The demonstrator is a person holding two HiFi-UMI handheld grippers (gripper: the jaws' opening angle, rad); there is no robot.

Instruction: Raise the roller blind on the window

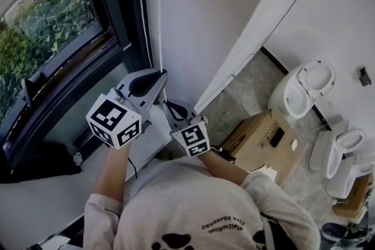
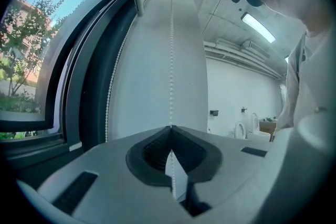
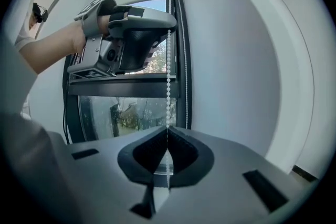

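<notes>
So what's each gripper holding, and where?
Both grip one strand of the bead chain: left gripper higher up, right gripper below it.

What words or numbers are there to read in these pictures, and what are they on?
Shirt: one line of print, upside down in the head view, too blurred to read for sure.
Cardboard box: a dark label, too small to read.
Marker cubes: only black-and-white square patterns, no letters.
Nothing readable in either gripper view.

Wall (image 1: 199, 9) close ahead, window frame (image 1: 117, 14) on my left; my left gripper (image 1: 159, 74) blocks my right gripper's (image 1: 167, 103) way up the chain (image 1: 160, 9).
</notes>
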